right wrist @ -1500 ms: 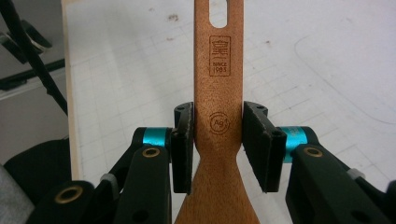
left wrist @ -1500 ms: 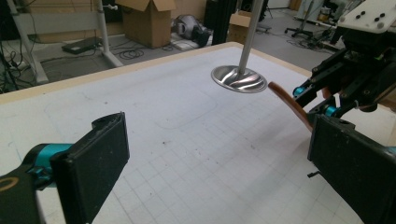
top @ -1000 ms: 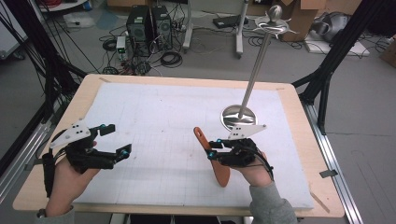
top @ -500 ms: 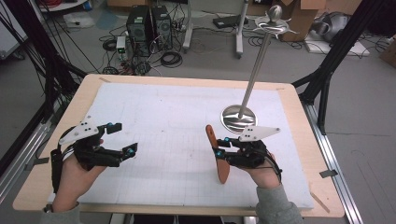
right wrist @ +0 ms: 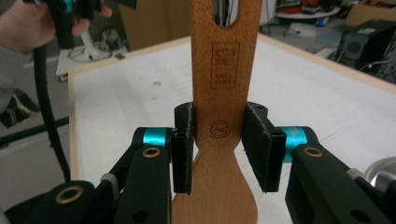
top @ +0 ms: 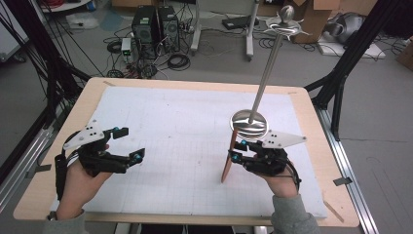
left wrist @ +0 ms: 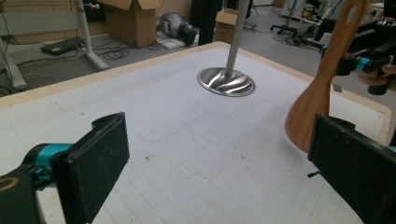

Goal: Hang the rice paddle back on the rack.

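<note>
Wooden spatula (top: 227, 165) upright, white mat (top: 185, 122) open leftward

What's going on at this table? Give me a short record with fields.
Held item: wooden spatula, upright, blade end down
Holder: right gripper, fingers clamped on the spatula's handle
Other gripper: left gripper, fingers apart, nothing between them
Nearby: metal stand with round base and tall pole, just behind the right gripper
Surface: white gridded mat on a wooden table

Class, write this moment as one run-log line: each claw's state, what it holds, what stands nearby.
right claw: shut on wooden spatula, lifted | left claw: open, empty | metal stand: upright on mat
</note>
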The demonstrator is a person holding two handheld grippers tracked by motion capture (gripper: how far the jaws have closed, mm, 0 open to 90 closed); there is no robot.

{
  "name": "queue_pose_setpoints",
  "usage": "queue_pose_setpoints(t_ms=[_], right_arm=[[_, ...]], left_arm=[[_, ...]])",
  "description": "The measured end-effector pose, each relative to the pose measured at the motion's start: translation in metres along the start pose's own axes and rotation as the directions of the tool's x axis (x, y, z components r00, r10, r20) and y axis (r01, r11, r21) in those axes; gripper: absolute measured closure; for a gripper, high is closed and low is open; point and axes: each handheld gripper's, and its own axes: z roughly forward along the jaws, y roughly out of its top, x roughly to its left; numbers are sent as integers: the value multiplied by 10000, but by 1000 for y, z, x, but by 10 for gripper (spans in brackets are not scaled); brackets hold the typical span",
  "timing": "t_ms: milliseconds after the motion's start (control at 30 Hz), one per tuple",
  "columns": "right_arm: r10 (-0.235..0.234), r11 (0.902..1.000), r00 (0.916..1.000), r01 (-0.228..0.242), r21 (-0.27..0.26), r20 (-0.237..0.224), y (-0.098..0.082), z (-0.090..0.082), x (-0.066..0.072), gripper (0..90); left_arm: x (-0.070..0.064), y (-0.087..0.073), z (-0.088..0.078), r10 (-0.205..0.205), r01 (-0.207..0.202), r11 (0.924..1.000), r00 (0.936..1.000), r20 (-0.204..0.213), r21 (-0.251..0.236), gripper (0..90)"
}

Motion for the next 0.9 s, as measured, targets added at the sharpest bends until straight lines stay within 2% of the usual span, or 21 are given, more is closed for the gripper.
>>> queue_pose_setpoints(t_ms=[233,367,600,700,900], right_arm=[[-34,9986,9998,44,-526,196,5,-12,-5,648],[100,9966,9997,-80,-814,234,6,-21,-10,648],[286,9930,9993,-256,-1157,243,9,-42,-24,647],[505,9921,9987,-509,-1145,-65,11,-49,-29,648],[388,9905,9987,-427,-1305,-323,15,-65,-34,647]], left_arm=[[2,-1,-4,-40,41,10000,9999,-124,16,59],[2,-2,-5,-53,53,10000,9998,-213,18,59],[2,-3,-5,-61,64,9999,9997,-245,86,59],[2,-3,-4,-50,52,10000,9997,-236,82,58],[3,-3,-4,-55,57,10000,9997,-241,79,58]])
